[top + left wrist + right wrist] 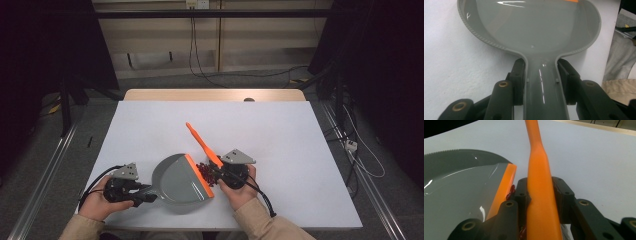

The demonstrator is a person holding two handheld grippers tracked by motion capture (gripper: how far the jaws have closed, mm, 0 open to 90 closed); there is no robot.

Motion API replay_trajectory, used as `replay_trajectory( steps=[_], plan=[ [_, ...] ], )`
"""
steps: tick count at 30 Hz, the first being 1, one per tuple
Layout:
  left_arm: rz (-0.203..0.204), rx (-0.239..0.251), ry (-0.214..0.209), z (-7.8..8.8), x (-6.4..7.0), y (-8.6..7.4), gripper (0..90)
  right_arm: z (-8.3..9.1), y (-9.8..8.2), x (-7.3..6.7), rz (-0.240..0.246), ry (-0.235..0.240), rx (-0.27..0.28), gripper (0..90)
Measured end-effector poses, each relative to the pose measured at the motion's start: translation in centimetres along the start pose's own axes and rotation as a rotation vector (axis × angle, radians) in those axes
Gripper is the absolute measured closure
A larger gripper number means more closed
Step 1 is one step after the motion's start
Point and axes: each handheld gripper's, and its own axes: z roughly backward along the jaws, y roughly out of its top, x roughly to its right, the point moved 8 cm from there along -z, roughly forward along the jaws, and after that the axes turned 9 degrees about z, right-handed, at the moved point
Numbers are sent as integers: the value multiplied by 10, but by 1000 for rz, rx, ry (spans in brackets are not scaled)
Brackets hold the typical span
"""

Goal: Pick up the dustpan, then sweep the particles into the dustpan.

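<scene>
My left tool grips the dustpan handle and my right tool is clamped on the orange brush. The red bits lie on the tabletop just beside the dustpan's orange lip. I'd pin that lip flat and sweep short, low strokes toward it.

White-topped bench with a wooden edge at 12 o'clock. Beyond it, grey floor with black cables trailing down from a wall socket. Metal rails at 9 and 3 o'clock.
</scene>
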Motion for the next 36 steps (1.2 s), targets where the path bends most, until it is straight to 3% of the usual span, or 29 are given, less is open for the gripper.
replay_trajectory(
  steps=[12,15,17,22,24,26,36],
  plan=[
    [6,-3,-20,-2,2,0,626,-1,1,-8,-12,4,5,690],
    [-6,-12,-7,-2,1,0,626,-2,2,-12,-15,9,11,690],
    [3,-7,-23,-4,3,1,626,-2,2,-14,-16,8,12,690],
    [4,-10,-26,-7,5,2,625,-3,3,-18,-37,17,19,690],
    [0,-17,-9,-6,4,2,625,-3,3,-21,-41,20,24,689],
    [-2,-17,-26,-7,5,2,625,-3,3,-24,-43,23,25,689],
    [-3,-30,-22,-11,5,1,625,-3,5,-34,-104,46,53,688]
  ],
)
